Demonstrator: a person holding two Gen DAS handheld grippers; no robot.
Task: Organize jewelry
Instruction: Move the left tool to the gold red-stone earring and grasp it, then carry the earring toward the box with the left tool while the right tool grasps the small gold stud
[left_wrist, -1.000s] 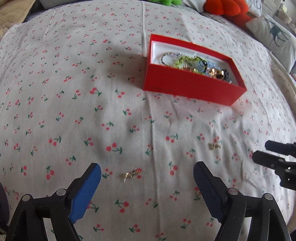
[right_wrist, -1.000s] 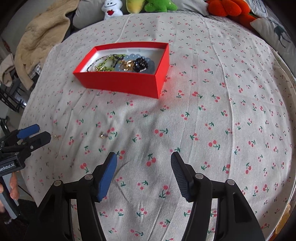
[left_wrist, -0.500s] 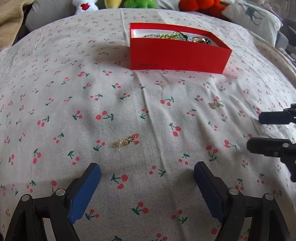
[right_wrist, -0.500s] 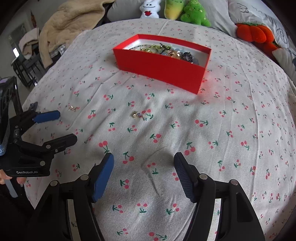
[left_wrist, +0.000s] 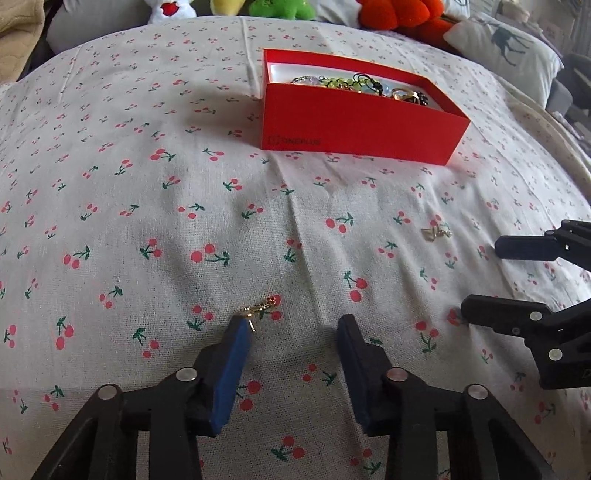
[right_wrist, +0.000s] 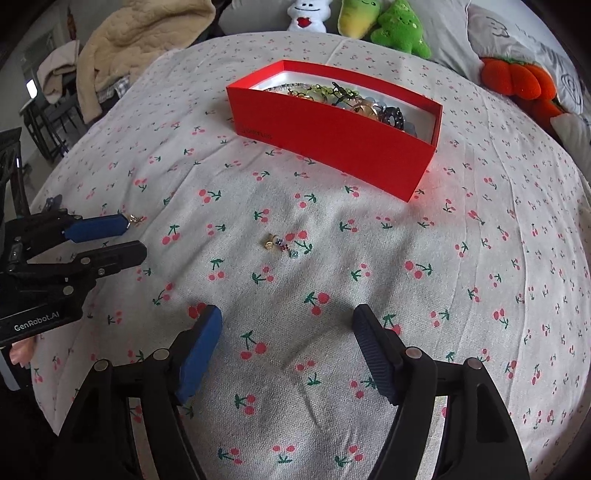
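Closing in since a second ago, the left gripper (left_wrist: 291, 325), jaws apart, reaches the gold earring (left_wrist: 258, 308) at lower centre. Most jewelry sits in the red box (left_wrist: 354, 125); the second earring (right_wrist: 280, 245) waits mid-frame before the right gripper (right_wrist: 288, 325), jaws also apart.

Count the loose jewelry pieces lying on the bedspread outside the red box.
2. One gold earring lies at the left gripper's left fingertip; another earring lies mid-bedspread ahead of the right gripper. More could hide behind the red box.

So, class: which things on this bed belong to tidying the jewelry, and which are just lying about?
Part of the job:
red box holding jewelry
gold earring at the left gripper, which is open
second earring ahead of the open right gripper

Just lying about:
green plush
orange plush
white plush
beige blanket
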